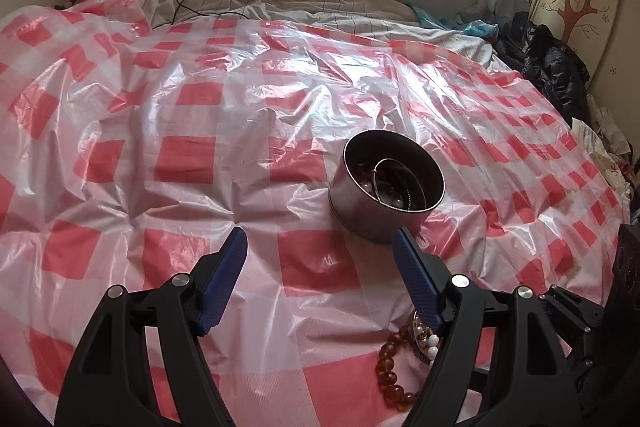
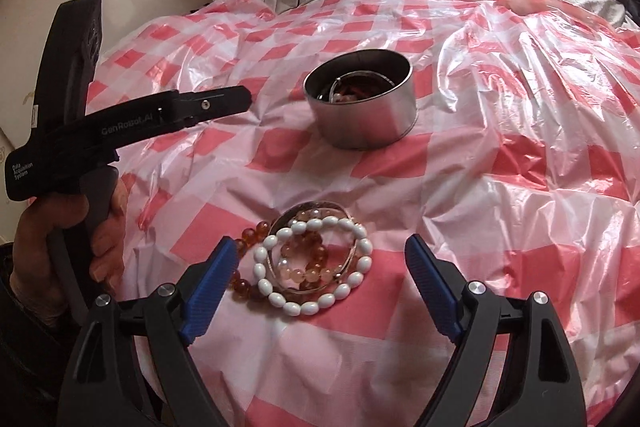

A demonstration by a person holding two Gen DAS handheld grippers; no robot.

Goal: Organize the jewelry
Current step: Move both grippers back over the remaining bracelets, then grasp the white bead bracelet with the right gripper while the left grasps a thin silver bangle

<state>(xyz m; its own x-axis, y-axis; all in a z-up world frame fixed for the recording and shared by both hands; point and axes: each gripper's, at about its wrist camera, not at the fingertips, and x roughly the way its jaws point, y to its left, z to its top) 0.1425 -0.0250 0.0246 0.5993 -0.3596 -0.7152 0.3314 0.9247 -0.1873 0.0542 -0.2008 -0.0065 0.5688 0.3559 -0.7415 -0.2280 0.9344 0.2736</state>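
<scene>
Right wrist view shows a big red and white checked plastic sheet [image 2: 500,155] spread over a bed, filling most of the frame. At the left edge a person's hand [image 2: 68,243] grips the handle of the left gripper [image 2: 236,99]; it is seen from the side, so its jaws are hard to read here. In the upper middle sits a round metal tin [image 2: 362,115] with its top open, and some jewelry lies inside, dark and hard to make out. Low in the frame the right gripper [image 2: 320,259] has its blue jaws spread wide with nothing between them. Just past them, in the lower middle, is a small pile of bracelets on the sheet: a white bead bracelet [image 2: 316,267] on top, a thin metal bangle [image 2: 308,215] and a pink bead bracelet [image 2: 300,267] under it, and an amber bead bracelet [image 2: 252,233] partly hidden behind the left blue pad. Left wrist view shows that gripper's jaws [image 1: 320,239] wide apart and holding nothing, with the tin [image 1: 384,187] just beyond the right pad. The bracelet pile [image 1: 404,367] at the lower right is mostly hidden by the black finger.
</scene>
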